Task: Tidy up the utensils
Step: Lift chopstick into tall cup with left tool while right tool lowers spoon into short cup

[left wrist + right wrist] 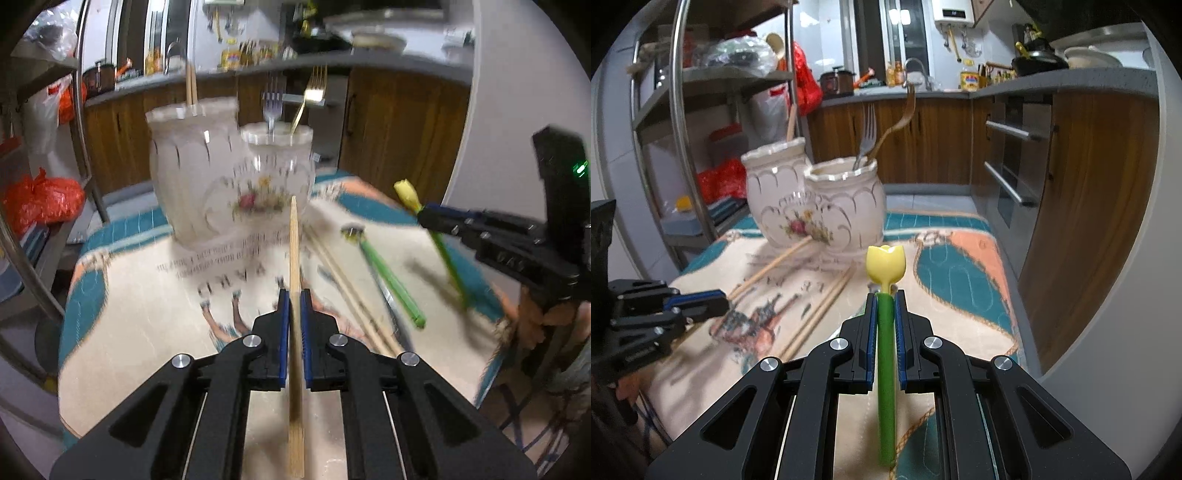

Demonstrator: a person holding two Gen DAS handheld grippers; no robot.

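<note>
Kitchen behind, patterned table mat [960, 258] below. My left gripper [294, 299] clamps a chopstick [294, 258], my right gripper [885, 299] a tulip-topped green utensil [885, 332], both aimed at the two jars [846, 206] by the mat's far edge for sorting.

Left wrist cam sits just behind the left gripper [294, 295], looks forward along its fingers, low over the printed tablecloth [147, 314], facing the twin ceramic jars [229, 177] close ahead with the kitchen counter [258, 70] behind. Right wrist cam is the same setup behind the right gripper [885, 295], aimed at the jars [816, 206] from further right and a bit further back, oven front [1015, 166] on its right. Shared: jars, loose chopsticks [820, 314] on the cloth, counter; each cam catches the other gripper at its frame edge.
</note>
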